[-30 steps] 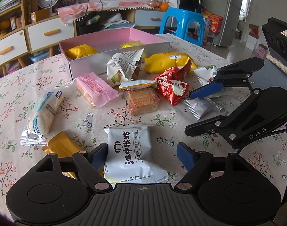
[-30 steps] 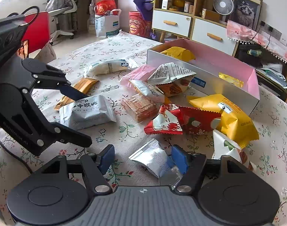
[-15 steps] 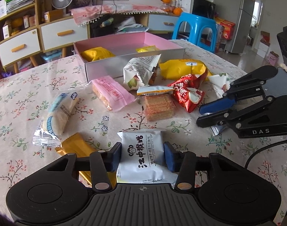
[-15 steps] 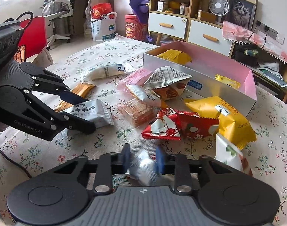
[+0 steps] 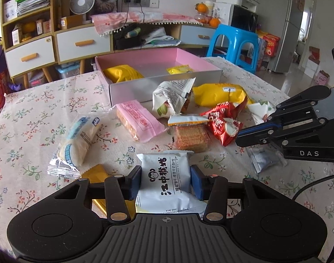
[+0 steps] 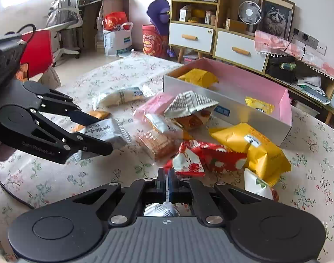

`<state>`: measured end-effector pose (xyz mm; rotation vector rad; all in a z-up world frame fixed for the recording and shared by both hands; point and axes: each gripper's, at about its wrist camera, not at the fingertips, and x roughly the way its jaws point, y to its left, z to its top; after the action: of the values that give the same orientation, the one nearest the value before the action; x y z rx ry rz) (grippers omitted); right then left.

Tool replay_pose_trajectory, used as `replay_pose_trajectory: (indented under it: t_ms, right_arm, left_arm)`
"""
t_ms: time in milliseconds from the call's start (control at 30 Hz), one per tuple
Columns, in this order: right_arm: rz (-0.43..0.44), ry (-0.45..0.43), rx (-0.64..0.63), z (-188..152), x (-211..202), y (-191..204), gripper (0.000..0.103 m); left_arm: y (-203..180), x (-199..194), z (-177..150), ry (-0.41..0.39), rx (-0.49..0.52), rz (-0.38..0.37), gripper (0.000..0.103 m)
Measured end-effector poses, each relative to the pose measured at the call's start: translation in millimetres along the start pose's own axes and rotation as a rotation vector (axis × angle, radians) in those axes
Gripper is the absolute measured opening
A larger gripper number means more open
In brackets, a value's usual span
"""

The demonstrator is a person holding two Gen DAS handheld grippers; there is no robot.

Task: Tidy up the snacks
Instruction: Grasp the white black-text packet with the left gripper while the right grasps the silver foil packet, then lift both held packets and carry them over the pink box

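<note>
My left gripper is shut on a white monkey-logo snack packet, held just above the floral tablecloth; it also shows in the right wrist view. My right gripper is shut on a small silver snack packet, which hangs below its fingers in the left wrist view. The pink open box stands at the back of the table with two yellow packets inside.
Loose snacks lie before the box: a pink wafer pack, a cracker pack, a red bag, a large yellow bag, a white-blue roll and a gold bar. A blue stool stands behind.
Both grippers closed from open: the left on the white monkey packet, the right on the silver packet. Both have lifted slightly, and the right jaws now stand almost together.
</note>
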<state>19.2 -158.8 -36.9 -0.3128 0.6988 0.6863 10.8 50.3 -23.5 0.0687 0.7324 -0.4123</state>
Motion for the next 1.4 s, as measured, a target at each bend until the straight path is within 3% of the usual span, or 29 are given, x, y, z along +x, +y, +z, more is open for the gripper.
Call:
replay_pose_trajectory:
  t_ms: [367,500,533,567,633,967,1033,1400]
  right_arm:
    - [0.015,-0.058,0.02,11.1,-12.7,2.2,0.0]
    - [0.073,-0.017,-0.008,11.5,-15.4,-0.2,0.0]
    - [0.087,-0.008,-0.017,10.2,-17.2,-1.1,0.006]
    - [0.094,0.006,-0.031,8.6,-18.0,-2.0,0.024]
    - [0.1,0.023,-0.067,4.9,-18.8,-2.8,0.035]
    - [0.063,0.162,-0.247,-9.7,-0.8,7.9,0.031]
    - [0.057,0.152,-0.262,-10.3,-2.3,9.1,0.023]
    - [0.049,0.069,-0.222,1.6,-19.2,4.0,0.023]
  left_arm:
    - [-0.4,-7.3,15.6,-0.042,-0.021,-0.003,0.044]
    - [0.8,-6.3,14.5,-0.021,-0.019,-0.003,0.044]
    - [0.8,-5.9,14.0,-0.016,-0.018,-0.003,0.044]
    - [0.6,-5.4,13.6,-0.011,-0.017,-0.004,0.044]
    - [-0.1,-4.3,13.1,-0.002,-0.014,-0.004,0.044]
    - [-2.1,-2.9,10.7,0.014,-0.009,-0.007,0.044]
    - [-1.9,-2.1,10.5,0.018,-0.012,-0.003,0.044]
    - [-0.5,-4.9,16.9,-0.001,-0.027,0.01,0.044]
